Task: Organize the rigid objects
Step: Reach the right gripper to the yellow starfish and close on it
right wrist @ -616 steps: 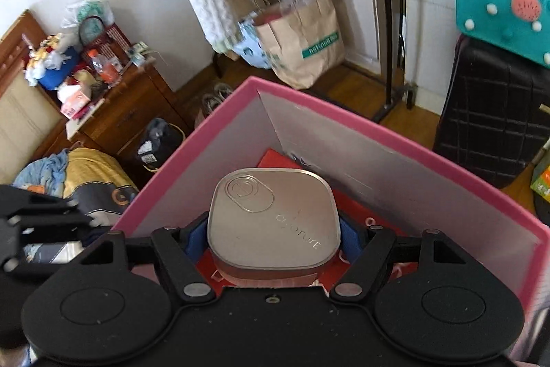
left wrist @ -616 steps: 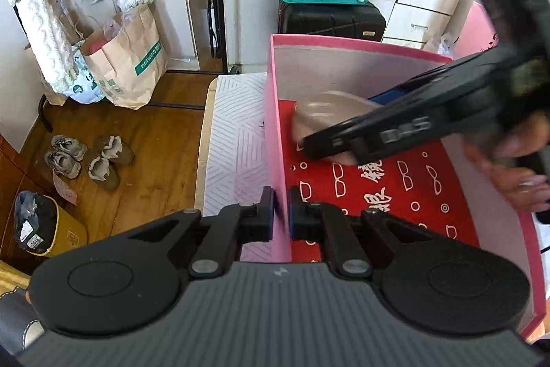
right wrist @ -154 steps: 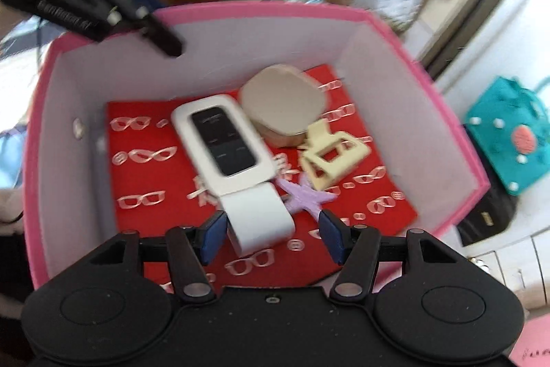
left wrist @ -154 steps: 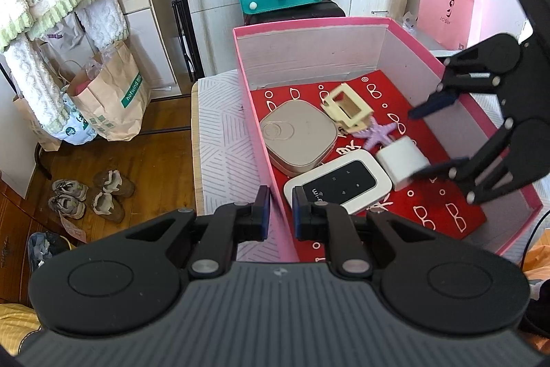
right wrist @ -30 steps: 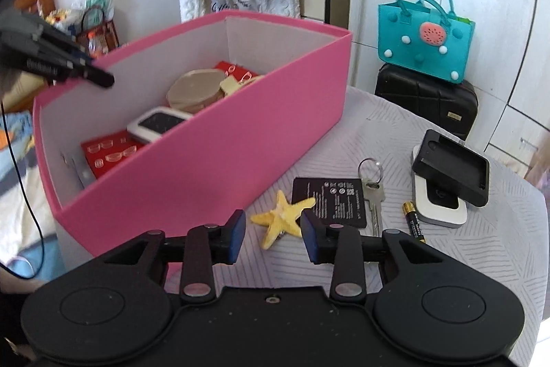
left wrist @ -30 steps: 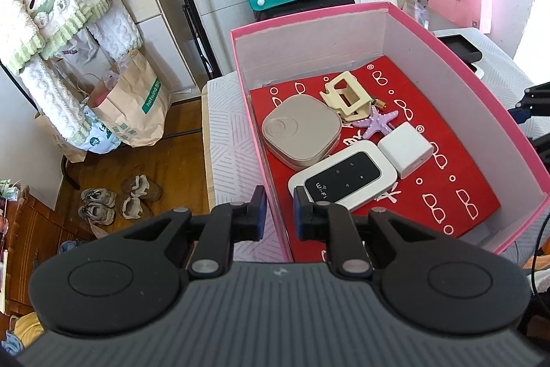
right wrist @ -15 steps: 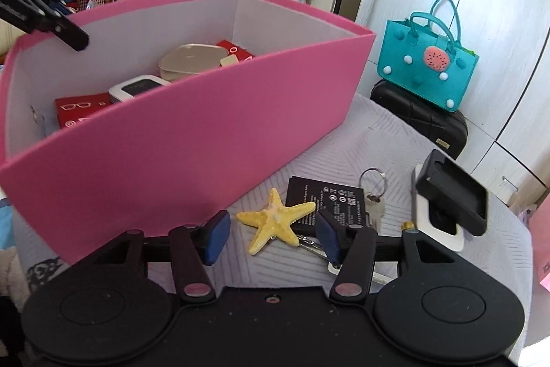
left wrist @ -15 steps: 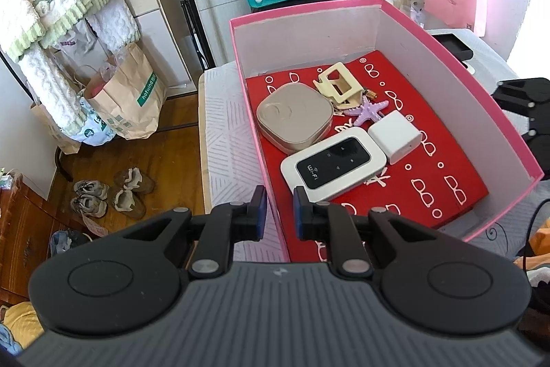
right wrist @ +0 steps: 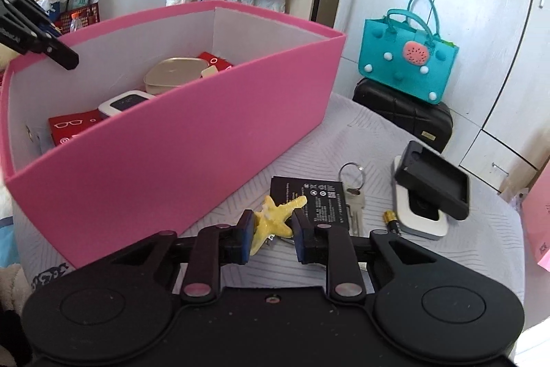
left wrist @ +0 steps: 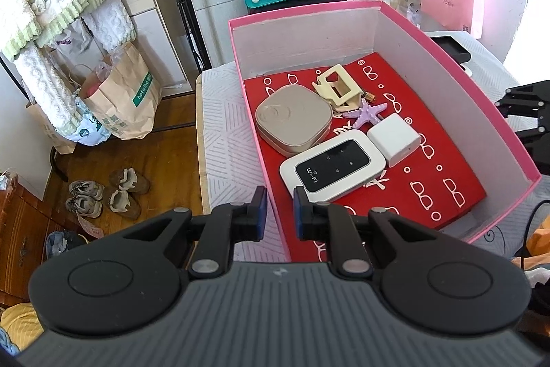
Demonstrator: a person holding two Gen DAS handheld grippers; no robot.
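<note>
two matte black handheld grippers fill the foreground. the left gripper [left wrist: 278, 212] has a ribbed grey housing, two round black discs with raised inner rings, angular black linkage arms pinned with silver screws, and dark blue pads [left wrist: 260, 203] lining its fingers. the right gripper [right wrist: 273, 227] is the same build: dusty black body, paired discs, silver pivot screws, a small central screw hole and blue-lined fingertips [right wrist: 245, 233].
</note>
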